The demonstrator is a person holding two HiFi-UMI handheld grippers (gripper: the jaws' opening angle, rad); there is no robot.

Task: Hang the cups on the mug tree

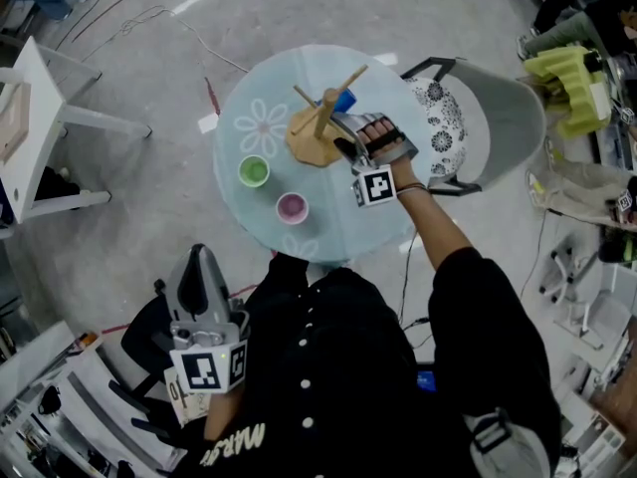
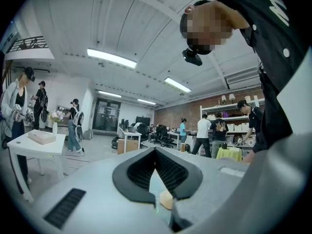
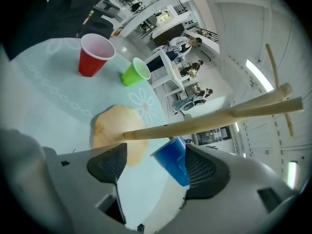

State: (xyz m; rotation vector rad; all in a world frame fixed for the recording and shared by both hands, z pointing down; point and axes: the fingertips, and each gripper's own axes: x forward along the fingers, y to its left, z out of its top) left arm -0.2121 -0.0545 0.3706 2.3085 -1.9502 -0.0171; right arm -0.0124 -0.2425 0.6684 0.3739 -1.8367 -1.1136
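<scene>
A wooden mug tree (image 1: 320, 118) stands on the round pale-blue table (image 1: 239, 98). On the table's near side stand a green cup (image 1: 254, 171) and a red cup (image 1: 292, 208), both upright. A blue cup (image 1: 344, 101) sits tilted against the tree's far side; whether it is on a peg I cannot tell. My right gripper (image 1: 343, 132) is at the tree, open. In the right gripper view the blue cup (image 3: 173, 162) lies between the jaws close to the right pad, under the tree's post (image 3: 195, 126). My left gripper (image 1: 202, 262) is held low by the person's body, shut and empty.
A grey chair (image 1: 478, 118) with a patterned cushion stands against the table's right side. A white table (image 1: 40, 118) stands at the far left, and a cable runs over the floor behind. The left gripper view shows several people and desks across the room.
</scene>
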